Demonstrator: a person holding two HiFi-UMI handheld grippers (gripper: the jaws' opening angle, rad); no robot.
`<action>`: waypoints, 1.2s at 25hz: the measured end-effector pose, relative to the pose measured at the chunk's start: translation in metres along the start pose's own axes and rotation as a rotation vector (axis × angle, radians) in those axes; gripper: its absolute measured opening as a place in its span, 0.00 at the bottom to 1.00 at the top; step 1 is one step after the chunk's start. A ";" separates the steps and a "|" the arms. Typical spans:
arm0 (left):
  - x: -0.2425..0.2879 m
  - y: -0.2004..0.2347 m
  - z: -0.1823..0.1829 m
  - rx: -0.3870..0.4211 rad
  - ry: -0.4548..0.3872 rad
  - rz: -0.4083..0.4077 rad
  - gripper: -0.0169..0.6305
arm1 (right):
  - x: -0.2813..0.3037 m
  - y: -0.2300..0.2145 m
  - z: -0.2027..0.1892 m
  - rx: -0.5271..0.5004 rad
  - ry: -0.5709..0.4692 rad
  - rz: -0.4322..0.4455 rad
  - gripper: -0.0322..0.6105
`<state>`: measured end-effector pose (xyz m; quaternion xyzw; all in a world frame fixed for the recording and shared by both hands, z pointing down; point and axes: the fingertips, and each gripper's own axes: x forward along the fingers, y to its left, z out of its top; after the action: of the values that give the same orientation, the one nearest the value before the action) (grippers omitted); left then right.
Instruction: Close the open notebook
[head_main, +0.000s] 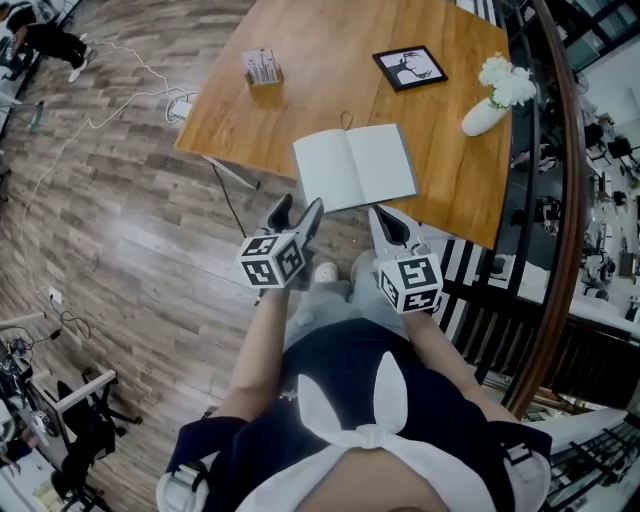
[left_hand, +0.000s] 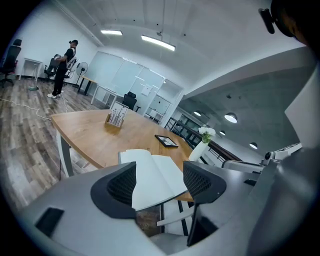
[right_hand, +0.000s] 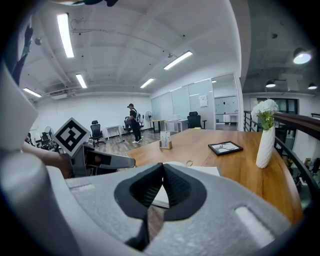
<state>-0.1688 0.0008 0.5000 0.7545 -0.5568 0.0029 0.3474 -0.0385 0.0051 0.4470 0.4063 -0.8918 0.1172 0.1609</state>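
Note:
An open notebook (head_main: 355, 167) with blank white pages lies flat at the near edge of the wooden table (head_main: 300, 100). My left gripper (head_main: 297, 213) hangs just short of the notebook's near left corner, jaws open and empty. In the left gripper view the notebook (left_hand: 150, 172) shows between the spread fingers of that gripper (left_hand: 159, 173), still apart from them. My right gripper (head_main: 386, 218) is held off the notebook's near right corner, and in its own view this gripper (right_hand: 163, 166) is shut with nothing in it, the notebook (right_hand: 202, 170) just beyond.
Further back on the table stand a card holder (head_main: 262, 67), a black picture frame (head_main: 410, 68) and a white vase of flowers (head_main: 492, 105). A dark railing (head_main: 560, 200) runs along the table's right side. A person (left_hand: 62, 67) stands far off across the room.

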 end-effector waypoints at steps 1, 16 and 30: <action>0.004 0.001 -0.002 -0.011 0.008 -0.003 0.48 | 0.002 -0.002 0.001 0.000 0.003 0.001 0.05; 0.042 0.043 -0.037 -0.181 0.090 0.030 0.52 | 0.027 -0.023 -0.014 -0.026 0.070 0.063 0.05; 0.071 0.070 -0.065 -0.281 0.144 0.031 0.54 | 0.049 -0.028 -0.034 -0.026 0.122 0.088 0.05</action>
<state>-0.1759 -0.0342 0.6140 0.6875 -0.5371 -0.0155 0.4885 -0.0407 -0.0347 0.4994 0.3566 -0.8988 0.1371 0.2149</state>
